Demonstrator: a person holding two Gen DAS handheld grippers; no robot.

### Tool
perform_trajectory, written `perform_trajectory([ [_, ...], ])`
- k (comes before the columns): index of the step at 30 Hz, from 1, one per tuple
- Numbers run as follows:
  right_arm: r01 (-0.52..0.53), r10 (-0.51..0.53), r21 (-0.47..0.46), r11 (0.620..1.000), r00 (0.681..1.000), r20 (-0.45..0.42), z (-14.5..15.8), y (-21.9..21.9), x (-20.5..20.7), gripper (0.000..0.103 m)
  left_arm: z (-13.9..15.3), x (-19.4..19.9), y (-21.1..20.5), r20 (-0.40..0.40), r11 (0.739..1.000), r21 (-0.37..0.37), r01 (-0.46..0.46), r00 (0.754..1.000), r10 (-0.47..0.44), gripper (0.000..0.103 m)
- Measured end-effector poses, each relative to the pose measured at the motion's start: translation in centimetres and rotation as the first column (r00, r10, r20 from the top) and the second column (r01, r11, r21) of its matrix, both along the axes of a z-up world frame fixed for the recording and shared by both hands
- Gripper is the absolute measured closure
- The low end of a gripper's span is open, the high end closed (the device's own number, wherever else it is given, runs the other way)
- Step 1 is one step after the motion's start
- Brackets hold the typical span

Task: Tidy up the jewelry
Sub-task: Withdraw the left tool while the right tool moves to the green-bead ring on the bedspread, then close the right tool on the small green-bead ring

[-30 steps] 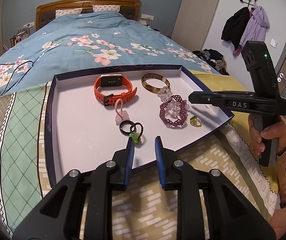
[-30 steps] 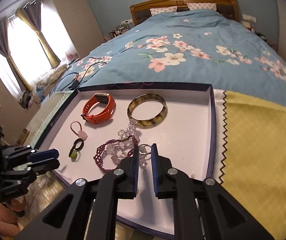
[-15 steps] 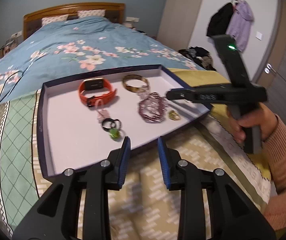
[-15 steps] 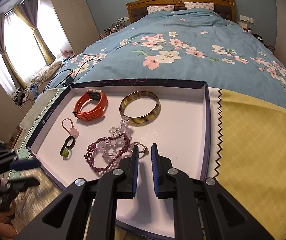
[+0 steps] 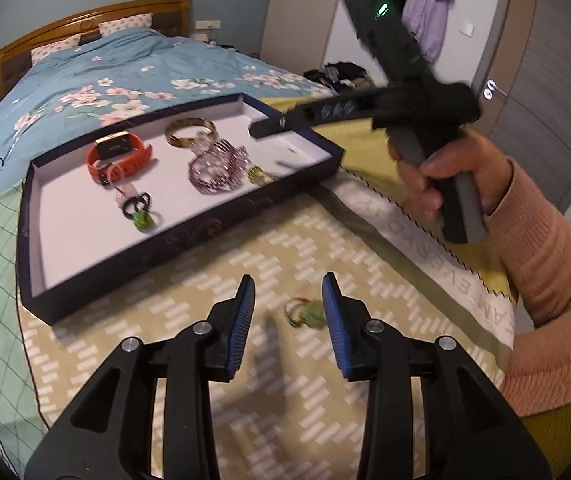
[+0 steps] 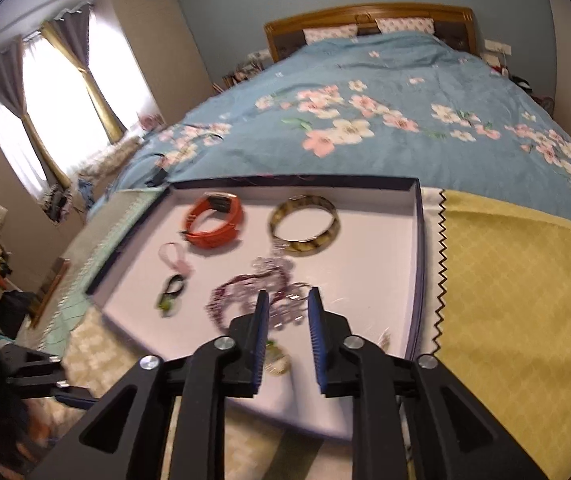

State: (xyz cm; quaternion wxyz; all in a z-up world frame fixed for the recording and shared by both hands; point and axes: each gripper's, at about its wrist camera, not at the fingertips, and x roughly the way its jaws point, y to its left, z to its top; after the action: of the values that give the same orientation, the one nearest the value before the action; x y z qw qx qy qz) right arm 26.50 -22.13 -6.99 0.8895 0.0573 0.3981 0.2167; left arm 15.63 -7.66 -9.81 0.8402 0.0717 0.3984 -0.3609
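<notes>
we hold left gripper (image 5: 288, 305) open, straddling small green-orange ring (image 5: 303, 314) on quilt, readying pickup; right gripper (image 6: 287, 322) open above navy tray (image 6: 419, 248).

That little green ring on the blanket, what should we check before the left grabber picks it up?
1. Left gripper open wide enough: ok, jaws apart.
2. Green ring between the fingers: ok, though nearer the right one.
3. Ring lying free on the blanket: ok, but blurred.
4. Tray has bare floor for it: ok.
5. Right gripper out of the way: ok, open over the tray.
6. Fingers low enough to pinch: cannot tell.
</notes>
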Motion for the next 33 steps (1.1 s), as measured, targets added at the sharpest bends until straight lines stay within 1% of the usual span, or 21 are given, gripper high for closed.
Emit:
perform_trajectory([
  [3, -0.042, 0.042, 0.012, 0.999, 0.999, 0.032, 0.8, 0.3, -2.3, 0.079, -0.6, -0.5, -0.4, -0.008, 1.000, 0.025, 0.007, 1.000, -0.007, 0.068],
  [5, -0.068, 0.067, 0.019, 0.998, 0.997, 0.036, 0.9, 0.6, -3.7, 0.078, -0.9, -0.5, -0.4, -0.020, 1.000, 0.031, 0.003, 1.000, -0.003, 0.068],
  [8, -0.108, 0.107, 0.020, 0.994, 0.994, 0.023, 0.6, 1.2, -5.6, 0.078, -1.2, -0.5, -0.3, -0.032, 0.999, 0.038, -0.008, 0.999, 0.009, 0.069],
  [14, -0.172, 0.172, 0.007, 0.985, 0.985, -0.009, -0.6, 2.6, -8.1, 0.077, -1.4, -0.7, 0.2, -0.029, 0.997, 0.065, -0.044, 0.999, 0.046, 0.070],
  [21, -0.253, 0.252, -0.016, 0.967, 0.967, -0.031, -1.4, 4.6, -10.6, 0.078, -1.3, -0.9, 1.4, -0.034, 0.994, 0.061, -0.094, 0.995, 0.096, 0.071],
  [26, -0.272, 0.270, -0.036, 0.962, 0.962, -0.046, -2.0, 5.8, -11.5, 0.078, -1.3, -1.1, 1.9, -0.039, 0.992, 0.052, -0.115, 0.992, 0.117, 0.071],
  [33, -0.254, 0.251, -0.044, 0.966, 0.965, -0.070, -2.7, 6.3, -11.6, 0.078, -1.3, -1.3, 2.2, -0.043, 0.989, 0.045, -0.139, 0.989, 0.141, 0.071],
])
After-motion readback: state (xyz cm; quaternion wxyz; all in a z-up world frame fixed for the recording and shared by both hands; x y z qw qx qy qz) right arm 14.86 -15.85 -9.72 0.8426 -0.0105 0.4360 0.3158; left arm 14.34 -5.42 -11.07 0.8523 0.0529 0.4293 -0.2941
